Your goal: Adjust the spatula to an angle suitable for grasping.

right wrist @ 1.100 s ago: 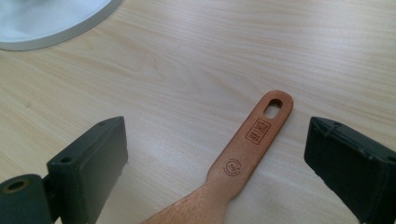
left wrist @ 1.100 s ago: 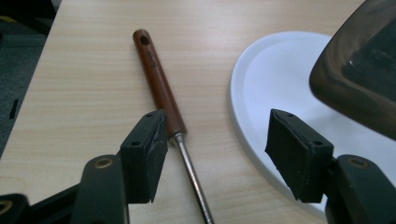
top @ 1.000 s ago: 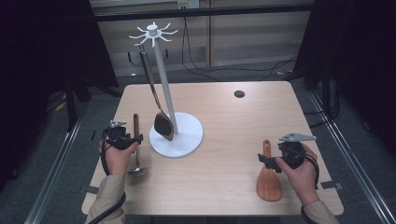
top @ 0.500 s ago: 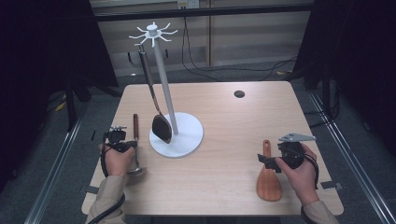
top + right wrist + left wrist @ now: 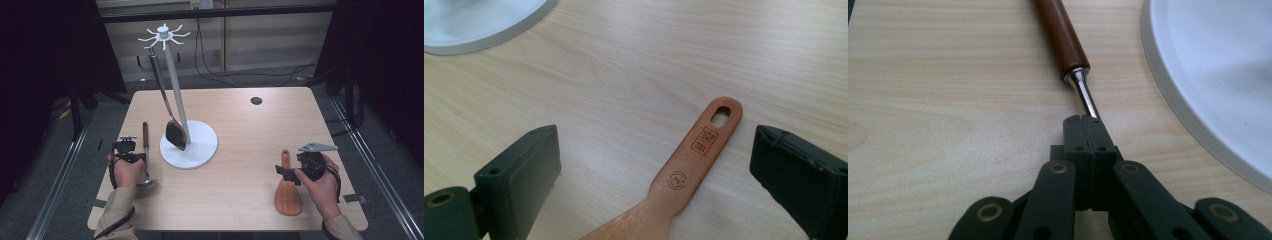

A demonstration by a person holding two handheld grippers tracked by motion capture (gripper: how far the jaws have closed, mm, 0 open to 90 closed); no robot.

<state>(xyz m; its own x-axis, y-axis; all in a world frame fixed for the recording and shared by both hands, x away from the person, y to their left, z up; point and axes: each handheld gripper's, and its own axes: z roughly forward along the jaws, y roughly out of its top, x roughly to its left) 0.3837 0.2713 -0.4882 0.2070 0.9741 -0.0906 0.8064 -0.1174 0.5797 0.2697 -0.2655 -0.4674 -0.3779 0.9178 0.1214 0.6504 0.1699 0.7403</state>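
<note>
Jaws clamped on the steel shank of a wooden-handled ladle (image 5: 1068, 47), your left gripper (image 5: 1087, 131) holds it low on the table (image 5: 240, 125), just beside the white round base of the utensil stand (image 5: 189, 145). Your right gripper (image 5: 654, 175) sits with jaws wide apart, straddling the handle of a wooden rice paddle (image 5: 696, 150) lying flat near the table's right front. Farther back, a dark spatula (image 5: 167, 107) hangs from the stand's hooked top.
</note>
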